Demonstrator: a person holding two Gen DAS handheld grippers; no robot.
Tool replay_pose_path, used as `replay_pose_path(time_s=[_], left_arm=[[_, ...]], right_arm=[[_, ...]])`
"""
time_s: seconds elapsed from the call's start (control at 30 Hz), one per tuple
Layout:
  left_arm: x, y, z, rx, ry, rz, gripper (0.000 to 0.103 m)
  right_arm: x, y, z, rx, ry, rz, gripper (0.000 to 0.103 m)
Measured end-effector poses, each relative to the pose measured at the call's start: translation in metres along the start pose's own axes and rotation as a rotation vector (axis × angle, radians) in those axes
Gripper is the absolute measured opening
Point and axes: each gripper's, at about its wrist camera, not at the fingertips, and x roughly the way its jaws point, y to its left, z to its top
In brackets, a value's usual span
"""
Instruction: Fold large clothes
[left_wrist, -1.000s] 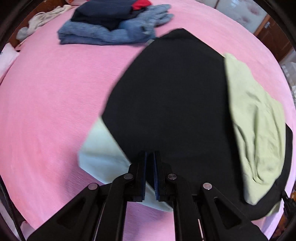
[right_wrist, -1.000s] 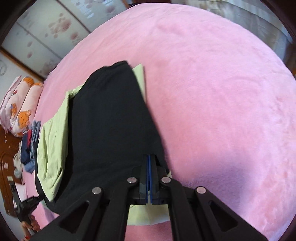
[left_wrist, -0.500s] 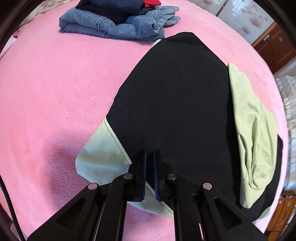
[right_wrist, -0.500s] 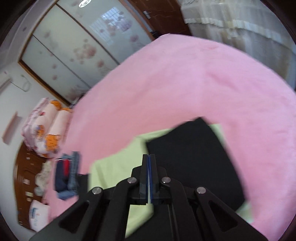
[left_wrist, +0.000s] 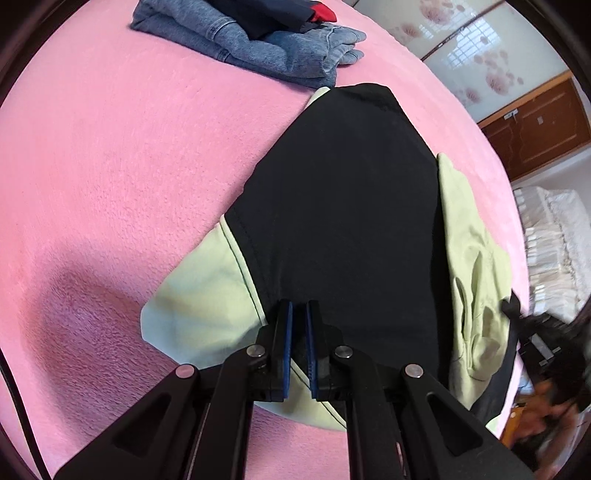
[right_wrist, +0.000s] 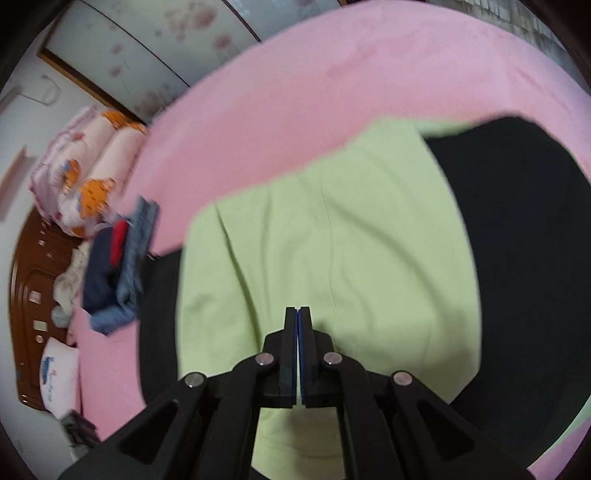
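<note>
A black and light green garment (left_wrist: 343, 221) lies partly folded on the pink bed cover (left_wrist: 110, 147). In the left wrist view my left gripper (left_wrist: 298, 314) is nearly shut, a thin slit between its pads, gripping the black hem at the garment's near edge. In the right wrist view the garment's green panel (right_wrist: 325, 229) lies under my right gripper (right_wrist: 297, 314), with the black part (right_wrist: 524, 236) to the right. The right jaws are fully closed, and whether they pinch any cloth is hidden. The right gripper also shows, blurred, at the right of the left wrist view (left_wrist: 539, 339).
A stack of folded jeans and dark clothes (left_wrist: 266, 40) sits at the far side of the bed, also in the right wrist view (right_wrist: 118, 266). Patterned pillows (right_wrist: 85, 177) and a wooden headboard (right_wrist: 26, 295) lie beyond. Wardrobe doors (left_wrist: 480, 48) and a wooden door (left_wrist: 535, 125) stand behind.
The right gripper swung from the garment's far edge across to the green panel near the left gripper. The left gripper kept its hold and tilted slightly.
</note>
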Motion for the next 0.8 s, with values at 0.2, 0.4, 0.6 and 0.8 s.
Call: replay_pose_path(time_s=[0.2, 0.4, 0.6, 0.8], left_arm=[[-0.006, 0.025, -0.002, -0.046, 0.000, -0.053, 0.005], [-0.023, 0.035, -0.007, -0.100, 0.034, -0.094, 0.005], [-0.046, 0.041, -0.030, -0.137, 0.059, -0.080, 0.012], [-0.064, 0.062, -0.046, -0.183, 0.061, -0.080, 0.021]], right_arm=[[0.027, -0.014, -0.032, -0.025, 0.028, -0.029, 0.000], [0.032, -0.006, -0.031, -0.122, 0.064, -0.064, 0.000], [0.037, 0.003, -0.027, -0.138, 0.080, -0.062, 0.000], [0.037, 0.005, -0.032, -0.179, 0.087, -0.062, 0.000]])
